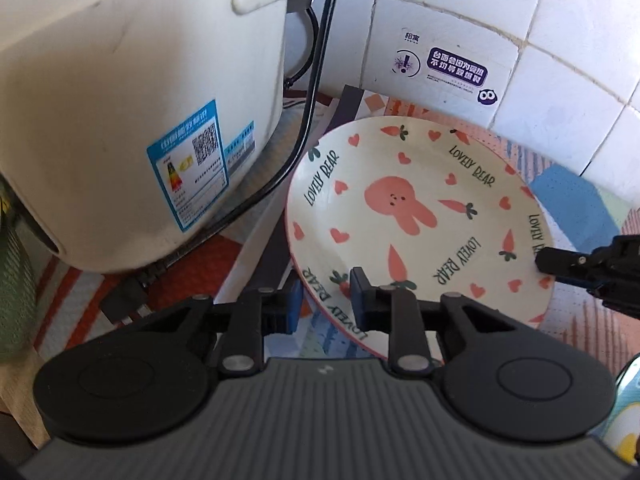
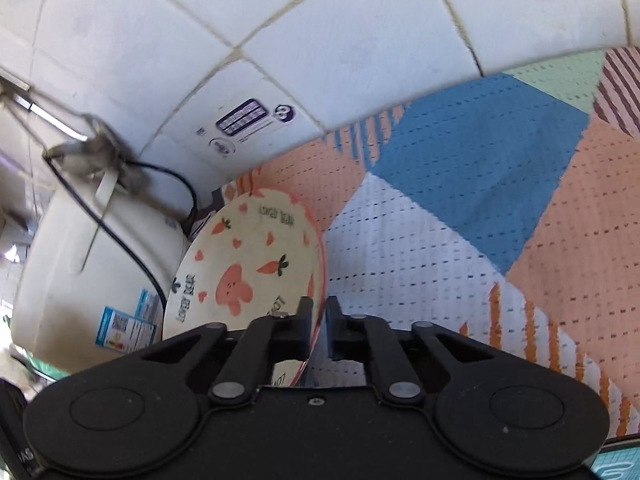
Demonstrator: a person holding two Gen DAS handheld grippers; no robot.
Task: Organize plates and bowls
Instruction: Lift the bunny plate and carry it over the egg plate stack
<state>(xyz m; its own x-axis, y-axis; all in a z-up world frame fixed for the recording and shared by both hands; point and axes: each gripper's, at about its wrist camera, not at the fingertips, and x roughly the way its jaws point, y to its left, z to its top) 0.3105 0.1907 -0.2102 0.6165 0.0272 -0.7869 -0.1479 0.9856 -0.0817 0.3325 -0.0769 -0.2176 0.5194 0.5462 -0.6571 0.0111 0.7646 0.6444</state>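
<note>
A cream plate [image 1: 416, 216] with a pink rabbit, hearts, carrots and "LOVELY BEAR" lettering lies over the patterned mat beside the rice cooker. My right gripper [image 2: 318, 316] is shut on the plate's [image 2: 248, 264] right rim; it also shows in the left wrist view [image 1: 560, 262] at the plate's right edge. My left gripper [image 1: 326, 300] is open with the plate's near rim between its fingers, not clamped.
A white rice cooker [image 1: 120, 100] with a blue label stands left of the plate, its black cord [image 1: 304, 128] trailing down. White tiled wall [image 1: 520, 40] with a sticker is behind. The colourful patterned mat [image 2: 460, 200] covers the counter to the right.
</note>
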